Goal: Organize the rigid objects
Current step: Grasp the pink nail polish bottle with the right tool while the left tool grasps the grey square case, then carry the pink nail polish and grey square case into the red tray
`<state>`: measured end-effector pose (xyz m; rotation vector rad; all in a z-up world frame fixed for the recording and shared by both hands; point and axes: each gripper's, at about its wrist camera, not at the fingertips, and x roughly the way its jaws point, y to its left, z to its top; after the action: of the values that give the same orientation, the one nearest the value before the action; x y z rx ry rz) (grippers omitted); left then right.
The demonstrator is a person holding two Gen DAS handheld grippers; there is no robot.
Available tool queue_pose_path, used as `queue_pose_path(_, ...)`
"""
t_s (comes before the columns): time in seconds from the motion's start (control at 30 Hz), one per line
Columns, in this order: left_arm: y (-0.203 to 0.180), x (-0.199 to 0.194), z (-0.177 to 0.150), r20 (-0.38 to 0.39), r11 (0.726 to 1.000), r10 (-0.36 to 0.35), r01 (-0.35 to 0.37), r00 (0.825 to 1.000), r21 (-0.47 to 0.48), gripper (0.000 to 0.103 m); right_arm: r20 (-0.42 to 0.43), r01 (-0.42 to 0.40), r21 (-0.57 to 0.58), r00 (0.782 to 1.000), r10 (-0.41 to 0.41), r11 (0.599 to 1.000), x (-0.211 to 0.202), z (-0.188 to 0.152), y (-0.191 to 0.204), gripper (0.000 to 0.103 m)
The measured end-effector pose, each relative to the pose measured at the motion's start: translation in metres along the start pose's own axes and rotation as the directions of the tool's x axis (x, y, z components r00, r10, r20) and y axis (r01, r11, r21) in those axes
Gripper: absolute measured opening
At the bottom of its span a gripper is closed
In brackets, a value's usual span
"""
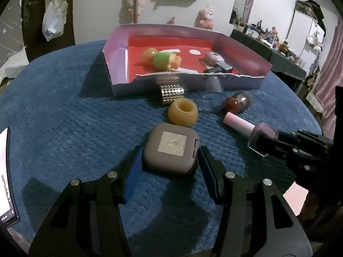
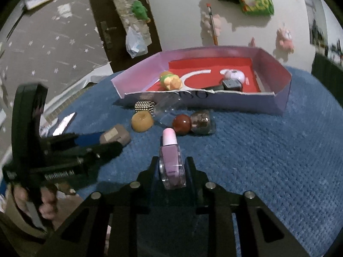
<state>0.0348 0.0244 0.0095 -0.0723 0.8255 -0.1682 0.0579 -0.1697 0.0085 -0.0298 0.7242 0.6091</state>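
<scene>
A grey rounded case [image 1: 171, 145] lies on the blue cloth, and my left gripper [image 1: 170, 150] is shut on it, one blue pad against each side. My right gripper [image 2: 172, 162] is shut on the square glass body of a lilac nail polish bottle [image 2: 171, 160], whose pink cap points away toward the box. The same bottle [image 1: 250, 128] shows at the right in the left wrist view. Behind them lie a yellow ring [image 1: 182, 112], a silver bead block [image 1: 172, 93], a clear cup [image 1: 212, 90] on its side and a red and brown bottle [image 1: 238, 102].
A shallow lilac box [image 1: 120, 49] with a red floor stands at the back and holds a green and yellow toy [image 1: 165, 61], a pink round gadget [image 1: 213, 56] and a dark bottle [image 1: 220, 67]. A lit phone [image 1: 6, 177] lies at the cloth's left edge.
</scene>
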Motion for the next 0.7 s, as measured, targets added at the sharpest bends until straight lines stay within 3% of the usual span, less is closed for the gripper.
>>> queue_pose_path(0.27, -0.009, 0.007, 0.001, 0.008, 0.999, 0.017, -0.017, 1.0, 0.033, 0.066, 0.042, 0.033, -0.028, 0.999, -0.032, 0.999, 0.015, -0.006, 0.001, 0.034)
queue_pose_path(0.43, -0.009, 0.009, 0.002, 0.023, 0.999, 0.038, -0.039, 0.999, 0.031, 0.064, 0.069, 0.049, -0.046, 0.997, -0.046, 0.998, 0.018, -0.007, 0.004, 0.034)
queue_pose_path(0.5, -0.01, 0.008, 0.001, 0.028, 0.997, 0.063, -0.065, 0.998, 0.04, 0.052, 0.073, 0.063, -0.063, 0.996, -0.058, 0.996, 0.018, -0.007, 0.007, 0.027)
queue_pose_path(0.7, -0.008, 0.004, 0.002, 0.023, 0.999, 0.042, -0.042, 0.999, 0.029, 0.052, 0.057, 0.051, -0.075, 0.997, -0.047, 0.996, 0.015, -0.008, 0.012, 0.023)
